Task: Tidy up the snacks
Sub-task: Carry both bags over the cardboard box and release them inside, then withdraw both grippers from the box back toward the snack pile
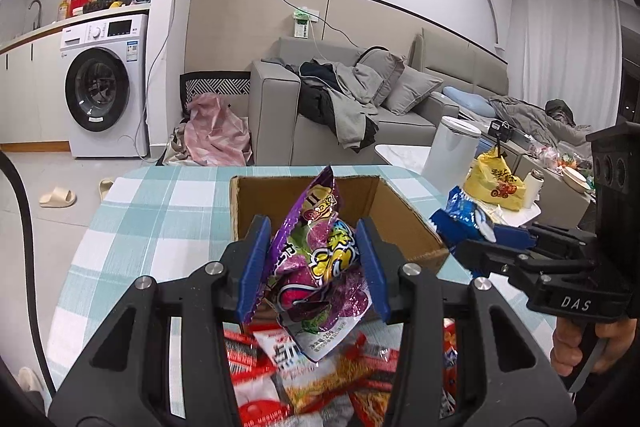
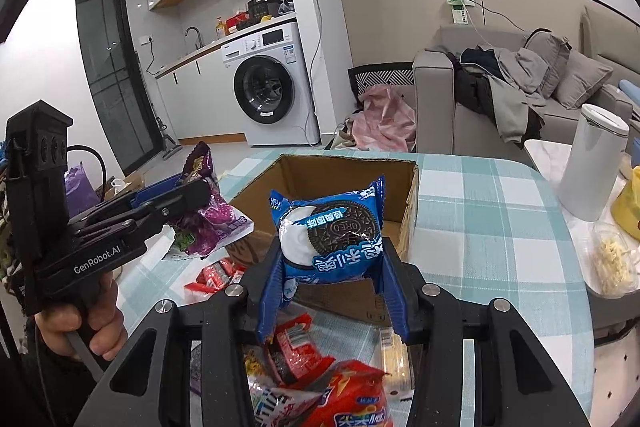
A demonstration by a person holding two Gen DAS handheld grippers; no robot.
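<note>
Background: white washing machine [image 1: 105, 83] under the counter, grey sofa [image 1: 360, 99] strewn with clothes — pink cloth [image 1: 216, 131] on the floor beside it.

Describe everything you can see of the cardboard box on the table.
The cardboard box is plain brown corrugated card, open at the top, its flaps missing or folded away so the rim is a raw edge. It sits upright on the checked tablecloth. Its near wall carries faint printing. The inside that shows looks bare, though the floor is mostly hidden. Red snack packets lie on the table at its near side. No claw touches it.
</note>
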